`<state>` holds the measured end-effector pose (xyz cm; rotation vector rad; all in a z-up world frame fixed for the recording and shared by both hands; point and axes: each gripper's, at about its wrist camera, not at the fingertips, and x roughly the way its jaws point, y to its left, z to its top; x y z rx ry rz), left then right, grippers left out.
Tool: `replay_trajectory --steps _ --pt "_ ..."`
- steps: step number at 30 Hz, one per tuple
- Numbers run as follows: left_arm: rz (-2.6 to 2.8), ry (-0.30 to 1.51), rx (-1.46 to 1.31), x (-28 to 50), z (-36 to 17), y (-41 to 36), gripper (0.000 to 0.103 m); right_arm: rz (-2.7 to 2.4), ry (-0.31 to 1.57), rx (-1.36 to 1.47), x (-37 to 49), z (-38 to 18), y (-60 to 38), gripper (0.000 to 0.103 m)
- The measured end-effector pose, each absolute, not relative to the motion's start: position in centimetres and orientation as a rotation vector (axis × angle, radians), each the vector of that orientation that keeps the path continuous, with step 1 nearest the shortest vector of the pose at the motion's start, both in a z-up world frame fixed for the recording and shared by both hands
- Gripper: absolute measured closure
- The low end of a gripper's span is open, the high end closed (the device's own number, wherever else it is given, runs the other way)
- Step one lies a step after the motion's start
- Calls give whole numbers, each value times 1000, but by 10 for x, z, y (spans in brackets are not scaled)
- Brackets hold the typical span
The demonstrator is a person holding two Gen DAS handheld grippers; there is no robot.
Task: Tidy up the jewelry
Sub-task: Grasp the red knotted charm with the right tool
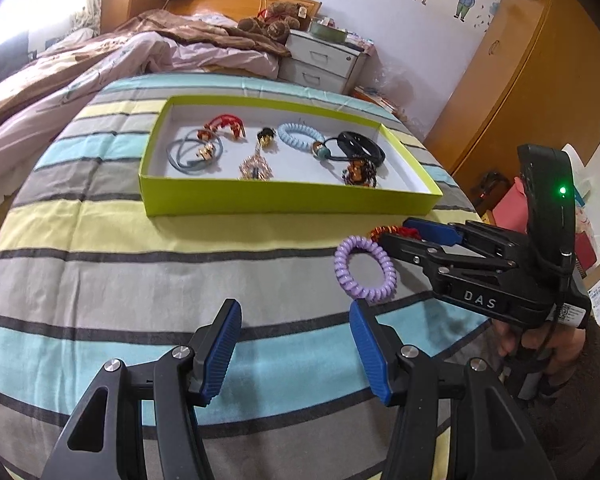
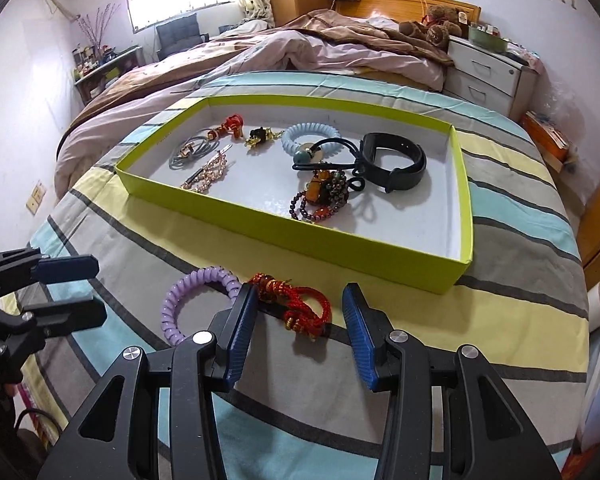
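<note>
A lime-green box [image 1: 284,202] [image 2: 364,258] lies on the striped cloth and holds several pieces: a red cord bracelet [image 1: 226,124], a light blue coil band [image 1: 298,134] [image 2: 310,132], a black wristband [image 1: 364,146] [image 2: 396,162] and a beaded bracelet [image 2: 320,200]. In front of the box lie a purple coil band [image 1: 365,268] [image 2: 198,300] and a red cord bracelet [image 2: 296,302] [image 1: 392,232]. My right gripper [image 2: 298,308] [image 1: 396,234] is open, its fingers on either side of the red bracelet. My left gripper [image 1: 296,320] [image 2: 76,288] is open and empty, just short of the purple band.
The striped cloth [image 1: 140,280] covers a rounded table. A bed with pink and brown bedding [image 2: 300,48] lies behind it. A white nightstand [image 1: 320,64] stands at the back right, and a wooden wardrobe [image 1: 540,80] is on the right.
</note>
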<state>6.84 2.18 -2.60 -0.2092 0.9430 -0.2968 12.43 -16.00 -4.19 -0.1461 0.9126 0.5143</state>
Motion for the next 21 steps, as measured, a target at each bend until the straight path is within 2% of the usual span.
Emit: replay_trajectory --steps 4,6,8,14,21 --pt "-300 956 -215 69 -28 20 47 516 912 -142 124 -42 -160 59" --pt "-296 958 -208 68 -28 18 47 514 911 -133 124 -41 -161 75" --pt "-299 956 -205 68 -27 16 47 503 909 -127 124 -41 -163 81" --pt "-303 949 -186 73 -24 8 47 497 892 -93 120 -36 -169 86" --pt "-302 945 -151 87 -22 -6 47 435 853 -18 113 -26 -189 86"
